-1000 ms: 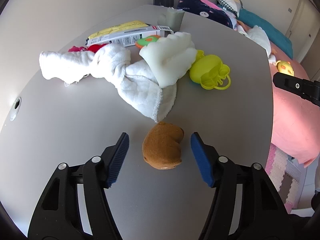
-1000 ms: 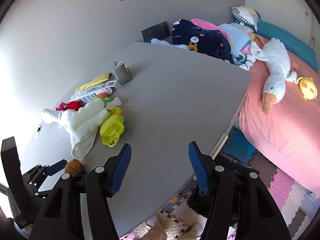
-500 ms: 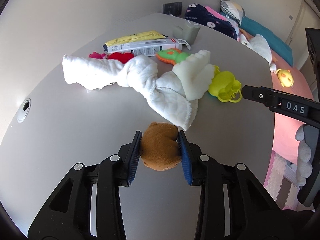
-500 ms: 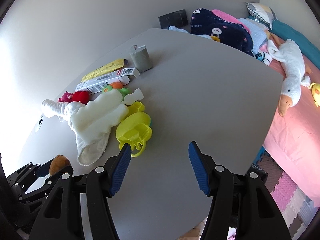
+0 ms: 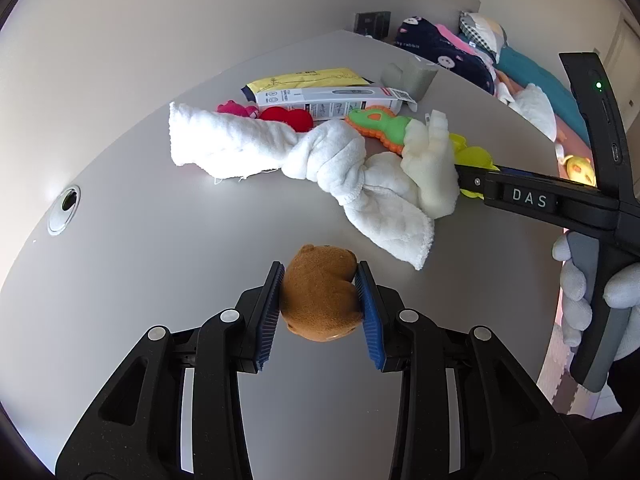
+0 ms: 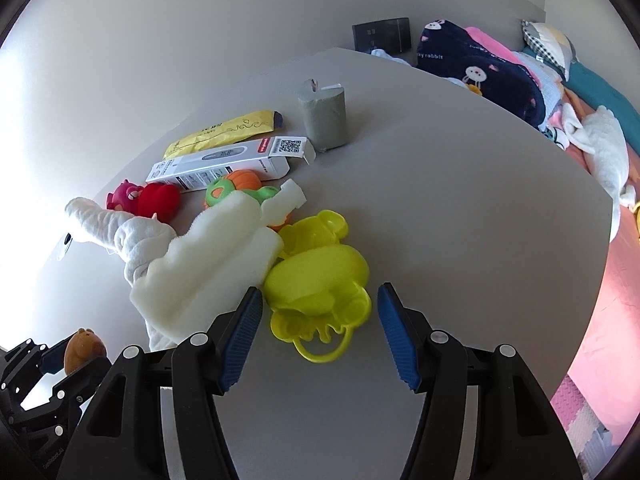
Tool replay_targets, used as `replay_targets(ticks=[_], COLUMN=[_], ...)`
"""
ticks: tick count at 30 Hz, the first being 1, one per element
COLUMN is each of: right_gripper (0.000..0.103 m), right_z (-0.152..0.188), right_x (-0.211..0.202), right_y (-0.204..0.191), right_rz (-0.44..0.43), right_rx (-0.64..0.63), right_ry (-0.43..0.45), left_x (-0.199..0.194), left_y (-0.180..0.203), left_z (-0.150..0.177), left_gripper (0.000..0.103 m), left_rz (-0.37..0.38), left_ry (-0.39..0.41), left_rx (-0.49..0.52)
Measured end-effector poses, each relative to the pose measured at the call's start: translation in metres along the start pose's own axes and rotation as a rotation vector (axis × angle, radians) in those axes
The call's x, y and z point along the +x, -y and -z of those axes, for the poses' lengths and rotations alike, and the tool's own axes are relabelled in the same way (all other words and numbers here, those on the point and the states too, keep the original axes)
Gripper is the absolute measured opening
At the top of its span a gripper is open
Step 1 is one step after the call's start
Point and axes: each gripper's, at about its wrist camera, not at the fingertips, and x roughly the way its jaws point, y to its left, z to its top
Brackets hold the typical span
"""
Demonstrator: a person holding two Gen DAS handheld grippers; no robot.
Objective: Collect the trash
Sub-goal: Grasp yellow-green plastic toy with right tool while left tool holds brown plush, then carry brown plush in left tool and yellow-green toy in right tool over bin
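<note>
Left wrist view: the grey table fills most of the frame, and nearly all clutter is uncollected, so the task is judged to be at an early stage. From largest to smallest, the remaining items are the knotted white towel at centre, the white foam piece to its right, the white carton and yellow packet in the upper centre, and the yellow plastic toy, which lies at lower centre of the right wrist view. At lower centre, the left gripper is clamped on the brown plush bear, pads pressing both flanks. The right gripper is spread wide, straddling the yellow plastic toy without visible contact.
</note>
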Motion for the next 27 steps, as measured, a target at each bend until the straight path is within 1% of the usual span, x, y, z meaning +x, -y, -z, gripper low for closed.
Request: replay_targets(ticks=[5,6,8,13,21,27], right_gripper=[0.061,0.061,0.057,0.057,0.057,0.057], right_z=[-0.007,-0.007,-0.008,-0.006,-0.002,0.004], right_x=[0.011,0.012,0.013,0.011,-0.019,-0.051], right_y=[-0.004,-0.004,-0.005,-0.002,0.014,0.033], right_rz=[0.024,0.027,0.041,0.05,0.041,0.035], right_rx=[-0.015,-0.016,-0.029,-0.028,0.006,0.043], right_ry=[-0.012,-0.009,-0.003,0.01,0.057,0.089], left_x=[0.0,-0.001,-0.001,-0.005,-0.014,-0.016], left_y=[-0.004,-0.004,-0.005,-0.002,0.01,0.033], left_z=[0.0,0.001,0.001,-0.001,-0.006,-0.011], left_gripper=[0.036,0.036,0.036,0.036,0.036,0.036], left_rz=[-0.005,-0.006,-0.007,-0.003,0.01,0.039], left_ry=[0.0,0.0,0.001,0.012,0.045,0.055], left_rx=[-0.01,-0.011,-0.013,-0.008,0.017,0.061])
